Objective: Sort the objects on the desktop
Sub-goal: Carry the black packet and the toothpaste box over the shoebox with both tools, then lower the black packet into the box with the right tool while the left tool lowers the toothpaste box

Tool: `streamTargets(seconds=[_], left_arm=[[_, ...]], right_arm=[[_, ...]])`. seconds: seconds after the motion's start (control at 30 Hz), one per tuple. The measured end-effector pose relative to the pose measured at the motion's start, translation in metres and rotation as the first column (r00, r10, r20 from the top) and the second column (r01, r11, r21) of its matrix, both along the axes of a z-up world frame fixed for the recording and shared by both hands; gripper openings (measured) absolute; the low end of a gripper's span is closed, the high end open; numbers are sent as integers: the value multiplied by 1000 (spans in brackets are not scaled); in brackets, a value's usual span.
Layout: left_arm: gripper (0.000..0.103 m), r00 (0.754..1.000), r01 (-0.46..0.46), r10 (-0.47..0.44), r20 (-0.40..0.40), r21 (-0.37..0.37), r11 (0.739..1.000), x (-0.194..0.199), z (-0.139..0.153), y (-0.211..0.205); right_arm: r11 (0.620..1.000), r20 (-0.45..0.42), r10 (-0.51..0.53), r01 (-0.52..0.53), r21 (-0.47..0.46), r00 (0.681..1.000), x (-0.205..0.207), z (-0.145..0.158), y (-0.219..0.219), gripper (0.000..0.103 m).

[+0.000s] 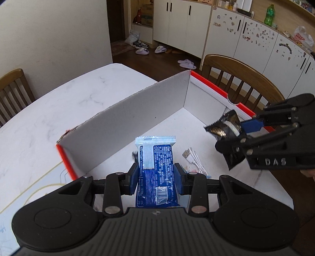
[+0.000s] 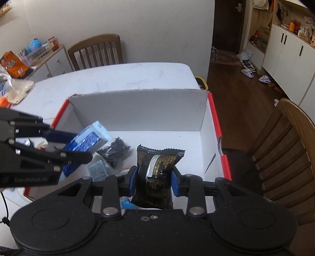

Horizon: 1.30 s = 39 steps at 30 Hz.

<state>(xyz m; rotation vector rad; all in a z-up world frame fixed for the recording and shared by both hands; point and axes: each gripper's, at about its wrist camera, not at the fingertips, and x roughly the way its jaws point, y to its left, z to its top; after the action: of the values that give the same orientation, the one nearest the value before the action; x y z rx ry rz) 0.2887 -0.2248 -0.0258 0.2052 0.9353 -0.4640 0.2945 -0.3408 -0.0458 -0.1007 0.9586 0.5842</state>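
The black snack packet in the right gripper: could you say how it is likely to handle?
The black packet probably crumples: it pinches in between the fingers. Its puffed body suggests lightness. Glossy film may slip.

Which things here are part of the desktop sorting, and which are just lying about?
Part of the job:
- blue foil snack packet, clamped in the left gripper
- black foil snack packet, clamped in the right gripper
- white cardboard box with red edges
- white USB cable in the box

Lying about:
- wooden chairs
- slippers
- green bottle
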Motion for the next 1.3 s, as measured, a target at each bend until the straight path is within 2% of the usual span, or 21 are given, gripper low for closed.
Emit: streamTargets(seconds=[0.43, 0.63, 1.07, 1.3], left_arm=[[36, 994, 96, -94, -52, 21, 995, 43, -15, -32], [36, 990, 125, -120, -67, 69, 990, 55, -29, -46], [36, 982, 153, -137, -131, 127, 980, 72, -51, -59], [36, 977, 162, -140, -162, 131, 978, 76, -60, -60]], right_arm=[[998, -58, 32, -35, -54, 998, 10, -21, 4, 33], [997, -103, 46, -52, -57, 994, 11, -30, 6, 33], [994, -165, 56, -71, -87, 985, 11, -47, 11, 33], [993, -193, 52, -71, -95, 980, 11, -53, 14, 33]])
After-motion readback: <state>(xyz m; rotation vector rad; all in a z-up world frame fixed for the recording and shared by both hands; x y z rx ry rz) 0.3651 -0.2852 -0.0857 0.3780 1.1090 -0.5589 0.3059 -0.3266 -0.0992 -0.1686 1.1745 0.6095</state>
